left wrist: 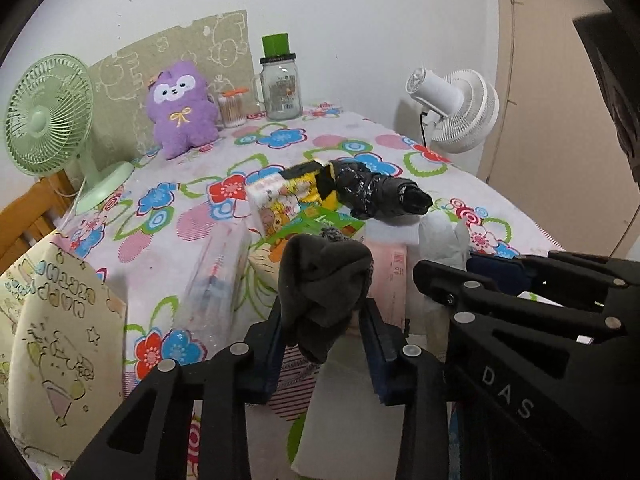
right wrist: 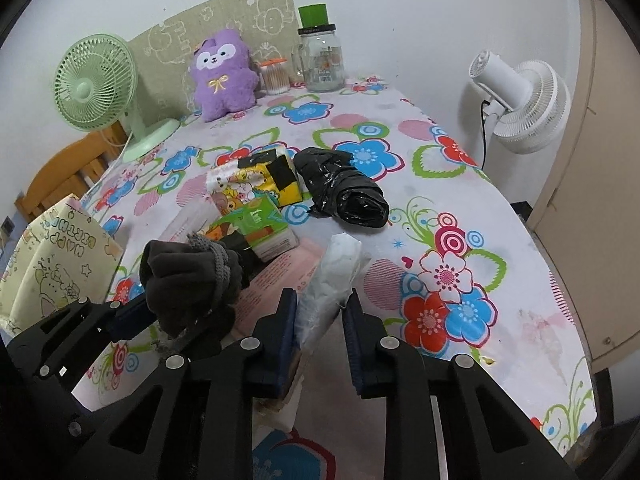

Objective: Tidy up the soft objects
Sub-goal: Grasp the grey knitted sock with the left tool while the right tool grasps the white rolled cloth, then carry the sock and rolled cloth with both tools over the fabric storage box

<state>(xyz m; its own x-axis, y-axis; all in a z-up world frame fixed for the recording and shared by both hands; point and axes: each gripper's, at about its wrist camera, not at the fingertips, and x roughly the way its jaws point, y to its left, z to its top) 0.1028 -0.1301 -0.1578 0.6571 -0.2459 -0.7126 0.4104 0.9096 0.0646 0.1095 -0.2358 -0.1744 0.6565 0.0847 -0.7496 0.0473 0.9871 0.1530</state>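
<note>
My left gripper (left wrist: 322, 322) is shut on a dark grey sock bundle (left wrist: 324, 280), held just above the near table edge; it also shows in the right wrist view (right wrist: 188, 280). My right gripper (right wrist: 320, 316) is shut on a white plastic-wrapped soft pack (right wrist: 336, 276), which appears in the left wrist view (left wrist: 444, 240) beside the left gripper. Colourful tissue packs (right wrist: 256, 192) lie mid-table with a black plastic bag roll (right wrist: 344, 192) to their right. A purple plush toy (right wrist: 224, 76) sits at the back.
A flowered tablecloth (right wrist: 460, 208) covers the table. A green fan (right wrist: 96, 84) stands back left, a white fan (right wrist: 524, 104) right. A glass jar with green lid (right wrist: 320, 56) and a cotton-swab tub (right wrist: 274, 76) stand at the back. A yellow gift bag (left wrist: 52, 320) stands near left.
</note>
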